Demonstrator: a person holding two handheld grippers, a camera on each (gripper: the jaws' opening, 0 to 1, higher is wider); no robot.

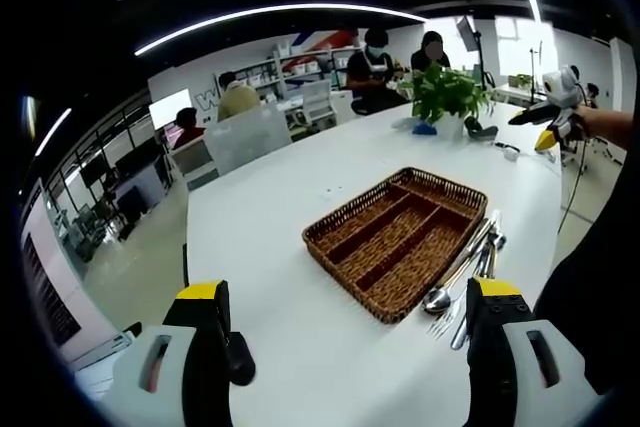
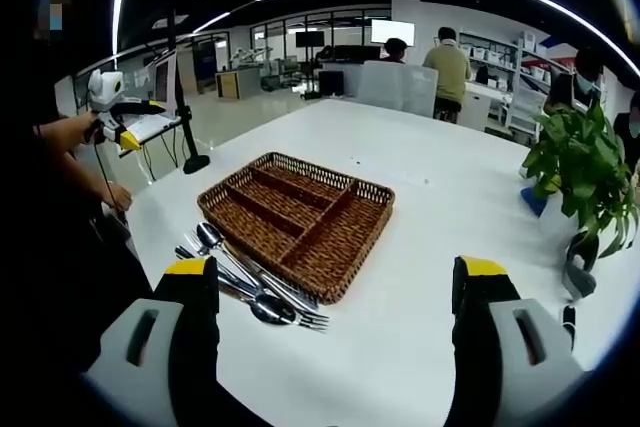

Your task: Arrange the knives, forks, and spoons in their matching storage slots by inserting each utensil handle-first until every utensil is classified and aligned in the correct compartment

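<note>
Right gripper view: wicker tray empty, cutlery pile just beside it. Both grippers spread wide, holding nothing. Overlapping pieces may drag out together.

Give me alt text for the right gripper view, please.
A brown wicker cutlery tray with empty compartments sits on a white table, a pile of spoons, forks and knives beside it. The right tool hangs open above the table; a potted plant stands at right.
</note>
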